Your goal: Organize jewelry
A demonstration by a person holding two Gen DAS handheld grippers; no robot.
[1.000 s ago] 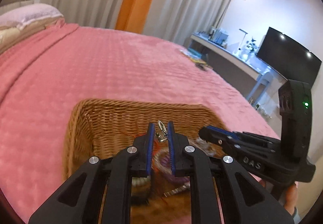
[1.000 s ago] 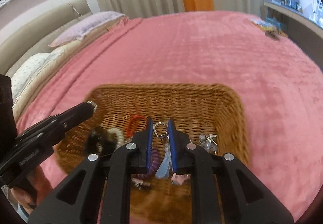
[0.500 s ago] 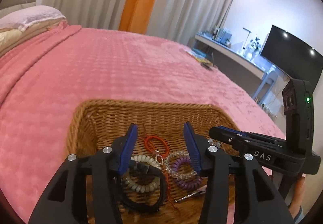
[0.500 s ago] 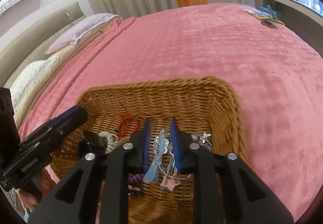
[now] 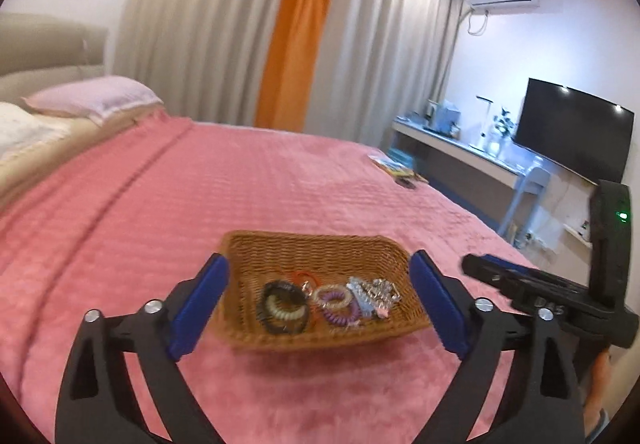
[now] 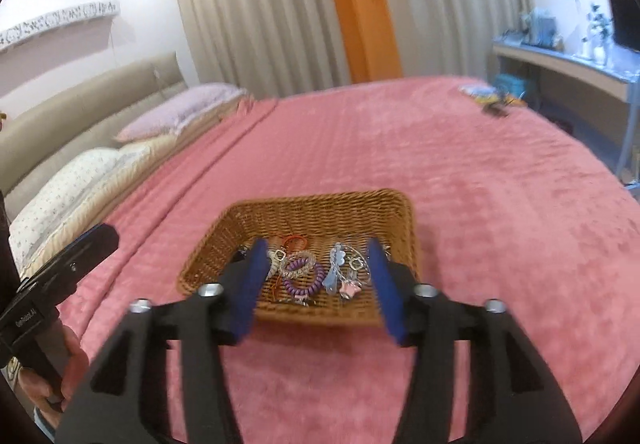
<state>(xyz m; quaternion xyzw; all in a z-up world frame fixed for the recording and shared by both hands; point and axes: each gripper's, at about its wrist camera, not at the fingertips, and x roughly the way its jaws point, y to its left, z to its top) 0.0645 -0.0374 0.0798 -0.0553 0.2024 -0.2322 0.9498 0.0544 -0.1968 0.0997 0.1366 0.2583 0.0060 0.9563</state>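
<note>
A wicker basket (image 5: 320,248) (image 6: 320,207) sits on the pink bedspread. Inside lie a black and cream coil hair tie (image 5: 283,307), a purple coil tie (image 5: 338,310) (image 6: 303,276), a red cord loop (image 6: 295,242), and silver and blue charm pieces (image 5: 374,294) (image 6: 344,272). My left gripper (image 5: 319,302) is open and empty, held back from the basket's near side. My right gripper (image 6: 318,276) is open and empty, also back from the basket. Each gripper shows in the other's view, the right one (image 5: 532,288) and the left one (image 6: 68,264).
The pink bedspread (image 5: 200,203) spreads wide around the basket. Pillows (image 6: 88,179) and a headboard lie at the left. A small pile of items (image 6: 490,97) sits at the bed's far corner. A desk (image 5: 460,155) and TV (image 5: 576,131) stand at the right.
Both grippers let their jewelry pieces fall into the basket, opened wide and drew back and up from it.
</note>
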